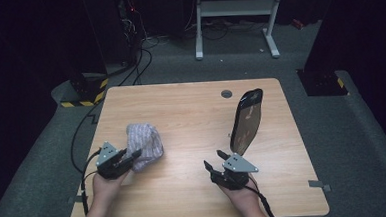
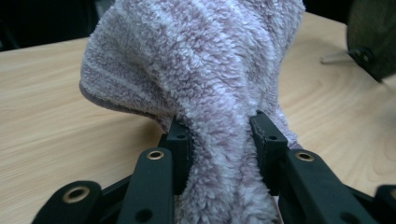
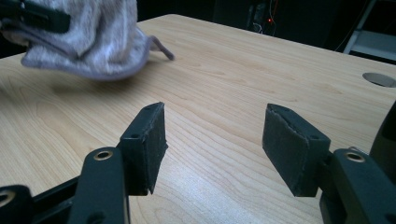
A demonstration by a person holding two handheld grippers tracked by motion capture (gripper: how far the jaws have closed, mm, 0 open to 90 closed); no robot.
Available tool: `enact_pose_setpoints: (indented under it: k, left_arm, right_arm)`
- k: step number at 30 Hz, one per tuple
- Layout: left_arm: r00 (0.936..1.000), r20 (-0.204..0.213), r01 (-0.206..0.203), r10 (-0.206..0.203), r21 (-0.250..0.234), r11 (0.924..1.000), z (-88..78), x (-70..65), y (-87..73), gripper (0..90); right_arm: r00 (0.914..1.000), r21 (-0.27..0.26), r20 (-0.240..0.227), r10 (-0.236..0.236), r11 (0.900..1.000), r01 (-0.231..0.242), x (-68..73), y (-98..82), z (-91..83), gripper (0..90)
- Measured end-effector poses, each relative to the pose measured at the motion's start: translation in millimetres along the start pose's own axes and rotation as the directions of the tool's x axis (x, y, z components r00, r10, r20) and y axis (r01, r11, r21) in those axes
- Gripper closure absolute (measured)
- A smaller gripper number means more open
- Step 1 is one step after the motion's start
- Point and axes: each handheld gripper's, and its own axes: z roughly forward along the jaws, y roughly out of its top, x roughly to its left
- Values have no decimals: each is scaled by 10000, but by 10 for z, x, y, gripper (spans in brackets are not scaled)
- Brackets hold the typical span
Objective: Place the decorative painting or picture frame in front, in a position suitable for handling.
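Note:
A fluffy lilac towel (image 1: 143, 142) hangs bunched over the left part of the wooden table (image 1: 191, 108). My left gripper (image 1: 132, 157) is shut on a fold of it; in the left gripper view the towel (image 2: 201, 70) is squeezed between the two black pads (image 2: 180, 140) and its lower edge is lifted off the wood. My right gripper (image 1: 214, 160) rests near the front of the table, open, with bare wood between its pads (image 3: 147, 140). The right gripper view has the towel (image 3: 88, 42) at far left, raised above the tabletop.
A dark oval mirror-like panel on a stand (image 1: 246, 120) rises just beyond the right gripper. A round cable hole (image 1: 226, 93) sits near the table's far edge. Cables and a white frame (image 1: 236, 8) lie on the floor behind.

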Motion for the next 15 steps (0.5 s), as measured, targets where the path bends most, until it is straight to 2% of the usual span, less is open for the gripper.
enact_pose_setpoints:
  k: [3, 8, 10, 13, 15]
  left_arm:
    - [9987, -440, 269, -265, 89, 9996, -43, 118, -27, 658]
    - [9915, -1276, 359, -261, 753, 9965, 9, 244, -134, 654]
    - [9876, -1546, 462, -278, 1167, 9921, 53, 285, -187, 648]
    - [9855, -1662, 612, -356, 1519, 9865, 105, 329, -257, 645]
    - [9840, -1763, 560, -243, 1774, 9825, 128, 335, -274, 643]
  right_arm:
    - [10000, -2, -9, -17, 10000, 17, 3, -2, 4, 394]
    - [10000, 38, -42, 7, 10000, -7, 10, -4, 14, 394]
    - [10000, 47, -38, -18, 10000, 18, 14, -5, 15, 394]
    - [10000, 78, -38, -47, 10000, 48, 15, -7, 17, 394]
    - [10000, 83, -40, -68, 9999, 68, 15, -8, 18, 395]
